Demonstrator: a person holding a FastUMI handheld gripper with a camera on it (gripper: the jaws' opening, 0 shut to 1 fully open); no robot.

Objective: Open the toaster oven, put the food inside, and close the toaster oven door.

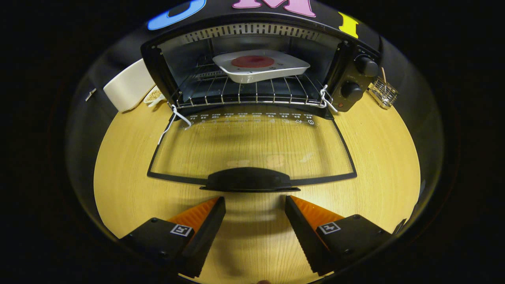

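Your gripper hangs open and empty just short of the toaster oven's lowered door handle, plate on the rack.

Warm, sharp centre, dim edges.
Light falls from above on the wooden table; soft shadows lie under the open gripper; faint reflections on the glass door; fisheye bends straight lines.

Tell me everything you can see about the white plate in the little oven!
The white plate is squarish with rounded corners and a raised rim, and looks like smooth ceramic or plastic. A flat, round, reddish food piece lies on its middle. It sits level on the wire rack inside the open toaster oven, well beyond the gripper, whose fingers are open and empty above the wooden table.
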